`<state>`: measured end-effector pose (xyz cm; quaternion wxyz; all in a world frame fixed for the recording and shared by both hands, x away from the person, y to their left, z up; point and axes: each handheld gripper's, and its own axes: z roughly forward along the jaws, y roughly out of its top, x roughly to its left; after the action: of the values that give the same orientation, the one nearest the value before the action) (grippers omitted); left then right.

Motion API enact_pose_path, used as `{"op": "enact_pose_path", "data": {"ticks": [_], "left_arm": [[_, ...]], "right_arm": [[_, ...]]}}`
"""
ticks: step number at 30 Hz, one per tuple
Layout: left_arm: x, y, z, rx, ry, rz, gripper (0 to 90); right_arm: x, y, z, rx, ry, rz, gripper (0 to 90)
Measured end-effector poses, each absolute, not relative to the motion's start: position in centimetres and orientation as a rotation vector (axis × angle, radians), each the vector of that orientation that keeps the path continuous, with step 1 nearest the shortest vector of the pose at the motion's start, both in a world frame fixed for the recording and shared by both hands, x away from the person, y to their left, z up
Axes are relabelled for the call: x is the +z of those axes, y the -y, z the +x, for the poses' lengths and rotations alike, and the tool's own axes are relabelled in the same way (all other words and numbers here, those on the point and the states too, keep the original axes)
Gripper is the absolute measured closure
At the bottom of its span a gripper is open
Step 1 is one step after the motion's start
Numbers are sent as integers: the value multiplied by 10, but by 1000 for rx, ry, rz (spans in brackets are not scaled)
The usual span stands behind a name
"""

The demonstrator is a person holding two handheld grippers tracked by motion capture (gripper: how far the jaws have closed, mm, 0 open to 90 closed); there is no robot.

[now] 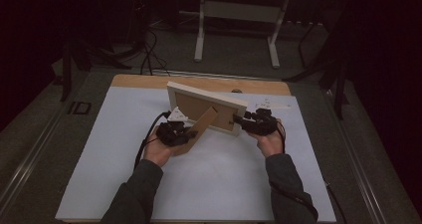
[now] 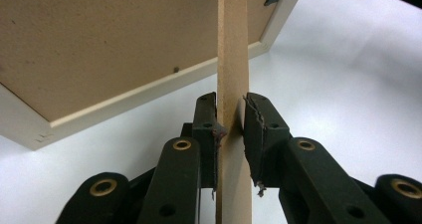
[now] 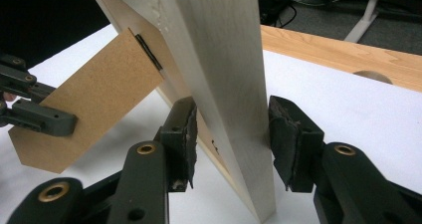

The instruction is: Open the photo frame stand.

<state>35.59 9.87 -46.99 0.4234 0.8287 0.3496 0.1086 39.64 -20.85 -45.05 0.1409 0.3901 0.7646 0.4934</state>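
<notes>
One picture frame (image 1: 206, 107) stands on edge near the middle of a white table top (image 1: 214, 179), its brown fibreboard back facing the person. The frame is rectangular, with a pale cream wooden border that looks smooth and lightly grained. One flat brown stand flap (image 1: 199, 129), a long strip of the same rough fibreboard, swings out from the back of the frame toward the person.

Two black hand-held grippers are at work, one in each hand. The left gripper (image 2: 230, 129) pinches the stand flap edge-on; its two jaws sit against both faces of the thin board, with worn padding on each. The right gripper (image 3: 231, 139) straddles the frame's right side rail; its two padded jaws stand on either side of the thick wood, the left one touching, the right one just beside it, so a firm grip cannot be told.

A strip of bare wood (image 1: 149, 80) runs along the table's far edge.
</notes>
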Motion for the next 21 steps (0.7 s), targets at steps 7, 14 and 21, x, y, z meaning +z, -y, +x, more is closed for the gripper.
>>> {"op": "enact_pose_path", "data": {"ticks": [7,14,21], "left_arm": [[-472,-98,350,262,-866,2075,784],[-474,-95,341,266,-861,2054,788],[-482,-96,337,252,-880,2048,797]], "right_arm": [[-452,209,392,1446,-2211,1111,548],[-454,209,390,1468,-2205,1119,534],[-456,208,384,1476,-2220,1097,521]]}}
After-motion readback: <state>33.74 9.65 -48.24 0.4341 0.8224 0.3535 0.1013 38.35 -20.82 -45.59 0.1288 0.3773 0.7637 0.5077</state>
